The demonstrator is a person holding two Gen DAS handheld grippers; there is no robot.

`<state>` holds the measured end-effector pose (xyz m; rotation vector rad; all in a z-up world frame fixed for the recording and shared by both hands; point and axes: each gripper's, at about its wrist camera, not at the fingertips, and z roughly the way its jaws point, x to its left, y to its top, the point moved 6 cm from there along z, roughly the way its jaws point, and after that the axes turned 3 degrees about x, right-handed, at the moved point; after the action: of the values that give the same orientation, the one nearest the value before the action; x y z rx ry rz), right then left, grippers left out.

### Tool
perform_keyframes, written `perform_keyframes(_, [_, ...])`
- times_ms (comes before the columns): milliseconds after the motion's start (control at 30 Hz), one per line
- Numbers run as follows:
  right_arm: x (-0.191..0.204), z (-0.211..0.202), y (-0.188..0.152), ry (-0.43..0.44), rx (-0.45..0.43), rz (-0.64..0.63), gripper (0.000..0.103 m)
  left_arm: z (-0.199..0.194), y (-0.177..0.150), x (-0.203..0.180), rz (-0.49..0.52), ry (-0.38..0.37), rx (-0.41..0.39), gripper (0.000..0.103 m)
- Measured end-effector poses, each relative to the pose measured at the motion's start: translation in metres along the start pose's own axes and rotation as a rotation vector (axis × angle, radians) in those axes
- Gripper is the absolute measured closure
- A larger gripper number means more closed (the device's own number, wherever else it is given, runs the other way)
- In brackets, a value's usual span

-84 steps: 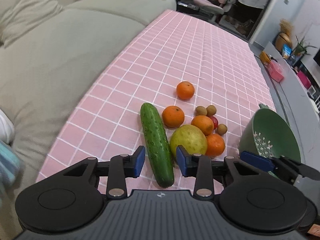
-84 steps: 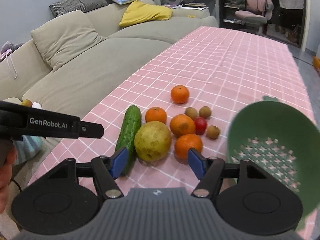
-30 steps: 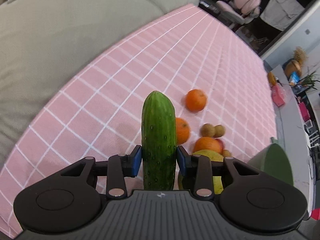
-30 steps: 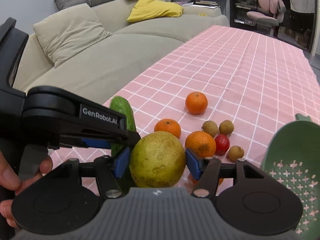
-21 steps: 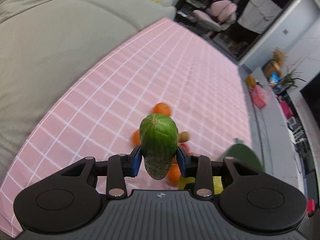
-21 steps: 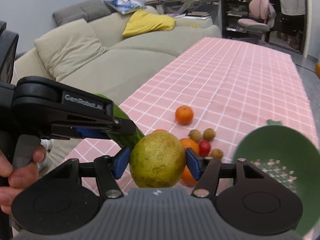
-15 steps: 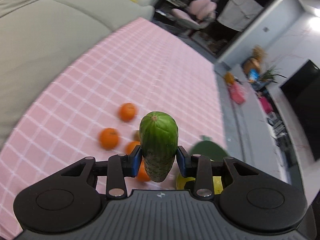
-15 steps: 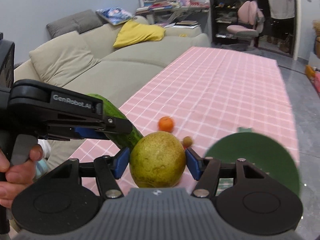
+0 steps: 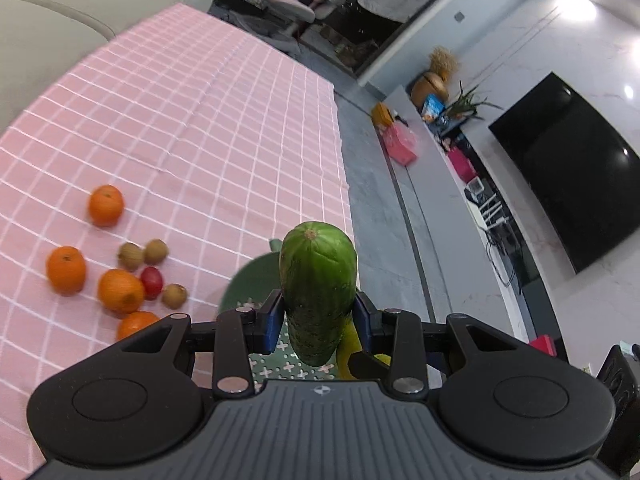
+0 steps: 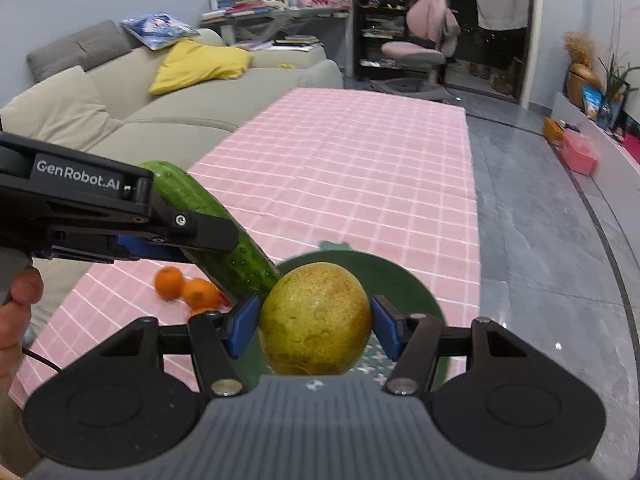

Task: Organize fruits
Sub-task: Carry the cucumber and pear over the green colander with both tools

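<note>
My left gripper (image 9: 316,320) is clamped on the cucumber (image 9: 317,284), its blue pads pressing the bumpy dark-green skin on both sides; the blunt, paler end with its small brown stem scar points away from me. My right gripper (image 10: 314,322) is closed around the pear (image 10: 316,318), a plump yellow-green fruit with fine brown speckles, pinched at its widest part. Both are held in the air above the green colander (image 10: 404,280), a round plastic bowl whose bottom is pierced with small cross-shaped holes. In the right wrist view the cucumber slants down from the left gripper's black arm and its lower end sits right against the pear; I cannot tell for sure whether they touch. The colander rests near the edge of the pink checked tablecloth (image 9: 192,120), a soft cloth with thin white grid lines. To the left of it lie smooth round oranges (image 9: 66,269), three small brown rough-skinned fruits (image 9: 130,256), perhaps longans, and one glossy red cherry tomato (image 9: 152,281), clustered close together, with one orange set a little apart.
</note>
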<state>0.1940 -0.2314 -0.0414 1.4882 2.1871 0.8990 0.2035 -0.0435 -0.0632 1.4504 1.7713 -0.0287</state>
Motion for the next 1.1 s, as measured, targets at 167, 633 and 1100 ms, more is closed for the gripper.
perform_keyframes(167, [-0.019, 0.016, -0.008, -0.014, 0.05, 0.014, 0.045, 0.029, -0.005, -0.007, 0.022, 0.017, 0.042, 0.062])
perform_keyframes(633, [-0.029, 0.084, -0.032, 0.014, 0.271, -0.088, 0.045, 0.076, -0.031, -0.006, 0.16, 0.133, 0.124, 0.062])
perform_keyframes(1100, [-0.022, 0.09, -0.041, 0.012, 0.33, -0.19, 0.045, 0.07, -0.023, 0.011, 0.052, 0.08, 0.148, 0.062])
